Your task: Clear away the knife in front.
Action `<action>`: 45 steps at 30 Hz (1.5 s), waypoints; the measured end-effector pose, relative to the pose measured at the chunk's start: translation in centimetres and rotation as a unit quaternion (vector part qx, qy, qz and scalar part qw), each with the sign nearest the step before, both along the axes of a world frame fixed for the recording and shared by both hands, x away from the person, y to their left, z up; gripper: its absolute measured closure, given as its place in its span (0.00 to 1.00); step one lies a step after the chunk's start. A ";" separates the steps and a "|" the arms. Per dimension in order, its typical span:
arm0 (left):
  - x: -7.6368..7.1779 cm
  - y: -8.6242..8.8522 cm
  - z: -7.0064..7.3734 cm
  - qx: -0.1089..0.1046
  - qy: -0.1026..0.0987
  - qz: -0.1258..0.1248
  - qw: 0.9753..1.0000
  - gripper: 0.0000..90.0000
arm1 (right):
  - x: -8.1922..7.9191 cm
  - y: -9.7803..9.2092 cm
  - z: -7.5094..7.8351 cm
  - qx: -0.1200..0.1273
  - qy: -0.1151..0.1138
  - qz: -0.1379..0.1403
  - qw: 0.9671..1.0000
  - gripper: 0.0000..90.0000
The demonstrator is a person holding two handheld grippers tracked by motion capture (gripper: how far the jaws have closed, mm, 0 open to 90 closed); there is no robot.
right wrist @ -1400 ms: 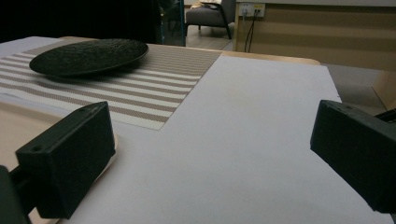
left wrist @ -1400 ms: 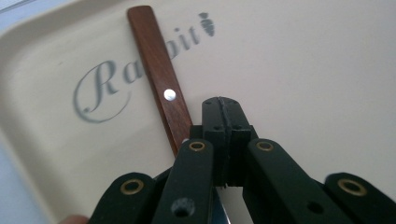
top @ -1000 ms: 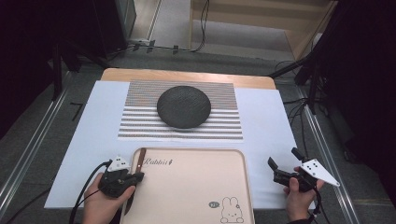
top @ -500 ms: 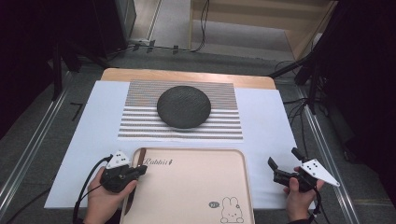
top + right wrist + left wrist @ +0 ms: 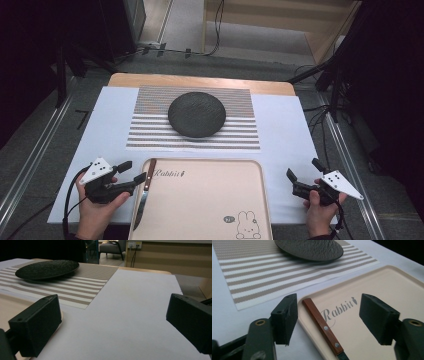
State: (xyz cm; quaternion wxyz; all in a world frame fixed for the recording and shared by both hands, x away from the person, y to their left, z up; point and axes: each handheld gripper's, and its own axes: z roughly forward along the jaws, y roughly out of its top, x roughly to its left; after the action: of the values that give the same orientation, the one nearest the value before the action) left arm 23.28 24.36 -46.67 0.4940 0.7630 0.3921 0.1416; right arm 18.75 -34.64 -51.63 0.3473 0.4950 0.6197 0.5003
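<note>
A knife (image 5: 144,192) with a brown wooden handle (image 5: 322,327) lies along the left edge of the beige "Rabbit" tray (image 5: 210,210), blade toward me. My left gripper (image 5: 134,170) is open just left of the handle. In the left gripper view its jaws (image 5: 332,315) stand wide on either side of the handle without touching it. My right gripper (image 5: 303,169) is open over the white sheet right of the tray, with nothing between its jaws (image 5: 112,325).
A dark round plate (image 5: 196,114) sits on a striped placemat (image 5: 150,135) at the middle of the table, beyond the tray. A white sheet (image 5: 285,125) covers the tabletop. Metal rails (image 5: 30,165) run along both sides.
My left gripper has drawn back a little to the left, and the knife on the tray's left edge now shows before its open jaws. The right gripper has not moved.
</note>
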 end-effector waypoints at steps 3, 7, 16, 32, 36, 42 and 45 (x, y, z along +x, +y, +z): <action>0.0 0.7 0.2 -0.009 -0.008 0.003 1.000 0.18 | 0.0 0.0 0.0 -0.002 0.000 0.001 1.000 0.00; 0.0 1.5 0.4 -0.020 -0.016 -0.004 1.000 0.09 | 0.0 0.0 0.0 -0.002 0.000 0.001 1.000 0.00; 0.0 2.8 0.5 -0.016 -0.034 0.000 0.999 0.00 | 0.0 0.1 0.0 -0.002 0.001 0.001 1.000 0.00; 0.6 6.0 0.1 -0.012 -0.046 0.037 0.998 0.00 | 0.0 0.1 0.0 -0.003 0.001 0.001 1.000 0.00; 0.8 7.0 -0.1 -0.008 -0.046 0.044 0.998 0.00 | 0.0 0.1 0.0 -0.002 0.001 0.001 1.000 0.00; 1.1 8.4 -0.5 -0.005 -0.046 0.060 0.997 0.00 | 0.1 0.1 0.0 -0.003 0.001 0.001 1.000 0.00; 1.2 9.1 -0.6 -0.008 -0.050 0.070 0.996 0.00 | 0.1 0.1 0.0 -0.004 0.001 0.001 1.000 0.00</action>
State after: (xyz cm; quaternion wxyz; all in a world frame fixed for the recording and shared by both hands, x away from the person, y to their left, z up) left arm 24.46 33.42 -47.23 0.5077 0.7218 0.4207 0.2106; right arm 18.81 -34.51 -51.63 0.3482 0.4934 0.6227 0.4975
